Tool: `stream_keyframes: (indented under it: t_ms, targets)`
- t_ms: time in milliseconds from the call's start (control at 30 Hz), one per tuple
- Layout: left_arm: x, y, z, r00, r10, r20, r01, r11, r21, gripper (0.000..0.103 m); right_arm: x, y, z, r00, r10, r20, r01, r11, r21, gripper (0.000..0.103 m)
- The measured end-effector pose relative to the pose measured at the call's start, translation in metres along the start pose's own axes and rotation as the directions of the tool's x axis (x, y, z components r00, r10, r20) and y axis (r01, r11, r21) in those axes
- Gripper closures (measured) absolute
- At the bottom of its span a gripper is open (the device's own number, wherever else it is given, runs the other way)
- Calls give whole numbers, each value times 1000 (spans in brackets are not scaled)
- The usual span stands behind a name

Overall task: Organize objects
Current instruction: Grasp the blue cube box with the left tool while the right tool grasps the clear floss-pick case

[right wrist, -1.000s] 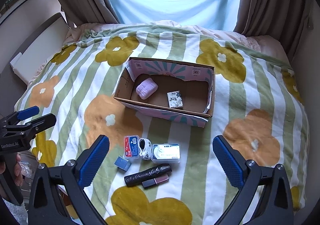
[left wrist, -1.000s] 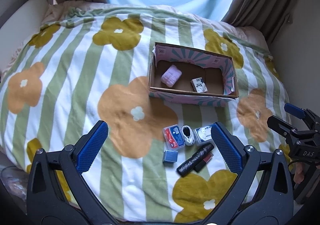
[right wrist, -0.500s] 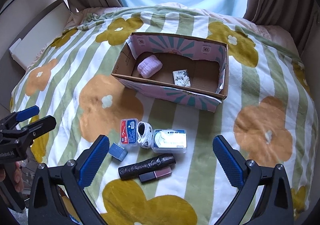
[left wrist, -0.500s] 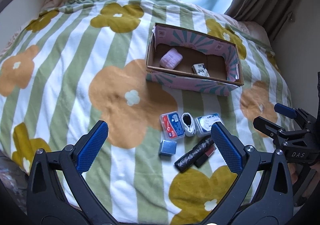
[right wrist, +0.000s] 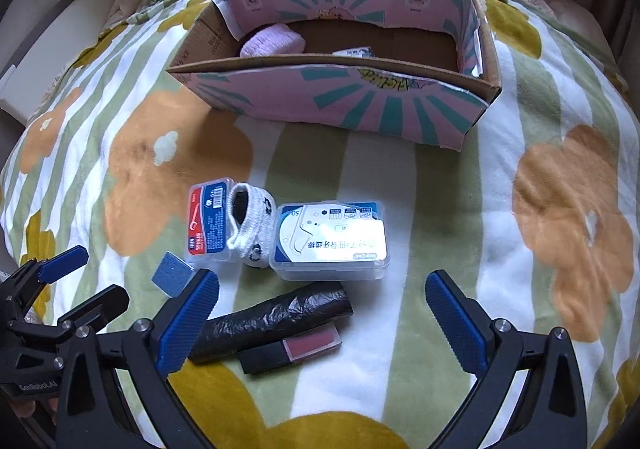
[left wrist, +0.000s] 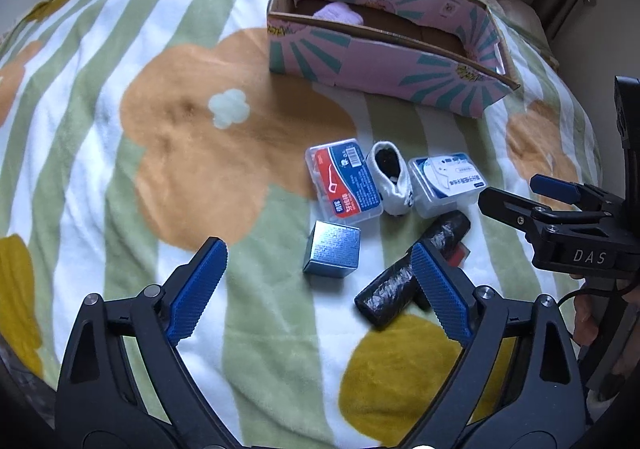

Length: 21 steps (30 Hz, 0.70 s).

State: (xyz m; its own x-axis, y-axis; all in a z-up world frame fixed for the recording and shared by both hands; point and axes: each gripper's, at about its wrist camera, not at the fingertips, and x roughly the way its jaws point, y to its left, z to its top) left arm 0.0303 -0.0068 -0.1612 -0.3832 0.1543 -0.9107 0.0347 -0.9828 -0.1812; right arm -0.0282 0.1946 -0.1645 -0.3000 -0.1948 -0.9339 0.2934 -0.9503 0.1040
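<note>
We see an open pink cardboard box with teal sunburst rays (right wrist: 360, 105) standing on a soft fleece blanket striped green and white with big orange and mustard flowers (right wrist: 560, 209). Inside the box, at its left end, lies a soft, rounded lilac bundle of ribbed fabric (right wrist: 272, 41); a small white printed packet (right wrist: 354, 52) shows just above the near wall toward the middle, and the rest of the brown floor is bare.

In front of the box, well apart from it, the loose things lie in a tight cluster. A clear plastic case with a red and blue floss-pick label (left wrist: 344, 179) touches a small white knitted sock with a dark opening (left wrist: 392, 177), which touches a second clear plastic case with a white and blue label (right wrist: 330, 241). Nearer us sit a shiny metallic-blue cardboard cube (left wrist: 332, 249), a crinkled black roll of plastic bags (right wrist: 272, 323), and, against it, a flat black lip-colour tube with a pinkish-red window (right wrist: 292, 349).

Our left gripper (left wrist: 318, 295) hangs over the cube with its ribbed blue pads wide apart, holding nothing. Our right gripper (right wrist: 322, 321) hangs over the black roll, pads equally wide apart and empty.
</note>
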Motion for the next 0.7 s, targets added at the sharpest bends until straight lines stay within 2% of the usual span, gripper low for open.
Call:
stream_keyframes:
  t_ms: [133, 367, 433, 500, 600, 700]
  targets:
    - [33, 0, -6, 999, -15, -39, 15, 1000, -2, 20, 29, -2, -2, 999, -12, -31, 11, 1000, -20, 0]
    - [67, -9, -14, 997, -13, -71, 15, 1000, 25, 26, 62, -3, 1, 997, -23, -68, 20, 999, -46, 1]
    - [73, -12, -14, 997, -14, -80, 17, 999, 29, 46, 67, -4, 3, 997, -27, -72, 23, 998, -54, 7]
    - [79, -12, -14, 996, -12, -92, 15, 999, 30, 52, 72, -5, 5, 997, -14, -82, 10, 999, -53, 15]
    - [84, -13, -14, 995, -10, -97, 13, 1000, 27, 65, 74, -6, 7, 996, -12, -86, 6, 998, -59, 15]
    - [85, -13, -13, 995, -6, -99, 8, 1000, 23, 65, 72, -7, 7, 996, -8, -87, 3, 998, -60, 15]
